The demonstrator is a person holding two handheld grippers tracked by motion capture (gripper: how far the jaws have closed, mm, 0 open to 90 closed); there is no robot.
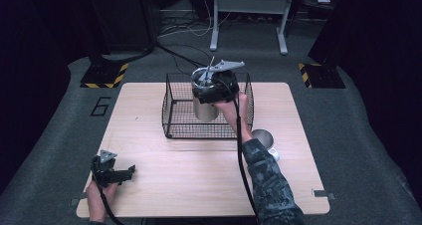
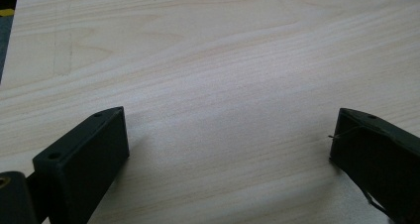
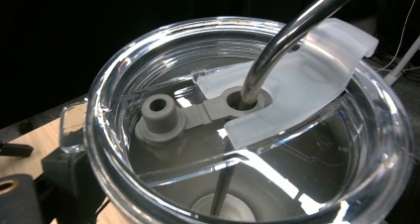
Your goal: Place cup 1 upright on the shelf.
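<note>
Wooden table [image 1: 149, 185] carries a wire basket [image 1: 174, 130]; the right gripper [image 1: 215, 88] clamps a lidded steel tumbler [image 1: 205, 109] above it. Step: likely lowering it in, then release. Left gripper [image 1: 119, 174] rests spread, well apart from the basket.

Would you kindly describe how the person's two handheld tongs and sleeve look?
Both tongs are black. The left tongs carry a grey three-cornered plate, trail a black cable, and end in blocky rectangular jaws with small round holes. The right tongs have a bulky black body, a grey plate and a black cable along the forearm. The right sleeve is dark camouflage.
</note>
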